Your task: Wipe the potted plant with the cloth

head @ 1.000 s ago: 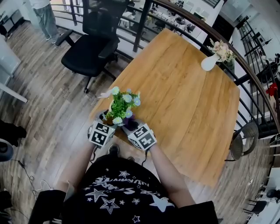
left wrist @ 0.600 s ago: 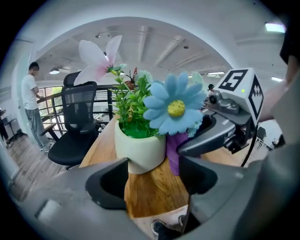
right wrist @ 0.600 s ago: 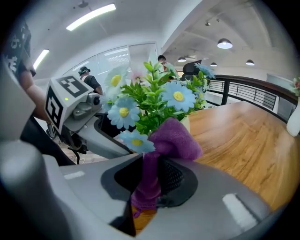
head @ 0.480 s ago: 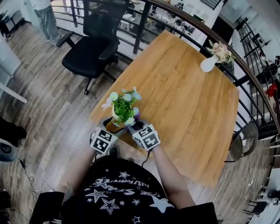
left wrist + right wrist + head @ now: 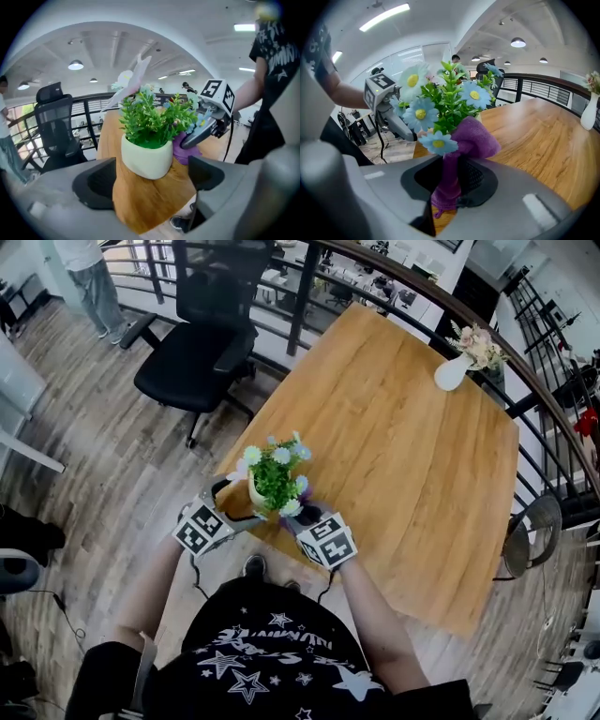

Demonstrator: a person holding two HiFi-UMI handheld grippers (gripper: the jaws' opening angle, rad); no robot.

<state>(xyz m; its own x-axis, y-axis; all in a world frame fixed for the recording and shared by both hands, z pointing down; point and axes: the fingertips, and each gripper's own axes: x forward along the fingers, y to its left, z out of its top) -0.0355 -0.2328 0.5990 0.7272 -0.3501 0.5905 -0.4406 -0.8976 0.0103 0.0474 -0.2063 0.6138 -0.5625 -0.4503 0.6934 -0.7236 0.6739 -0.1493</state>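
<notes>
Right gripper view: right claw point(image 5: 454, 183) pinched the purple cloth point(image 5: 476, 138) against the potted plant point(image 5: 450, 101); left claw point(image 5: 150, 180) jaws, just opening, stood apart.

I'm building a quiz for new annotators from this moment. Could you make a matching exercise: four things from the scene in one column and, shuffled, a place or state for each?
Things
1. purple cloth
2. potted plant
3. white vase with flowers
4. black office chair

Places or states
A. on the wooden floor, to the left of the table
B. pinched in the right gripper
C. at the table's far right corner
D. at the table's near corner

Pairs: 1-B, 2-D, 3-C, 4-A
</notes>
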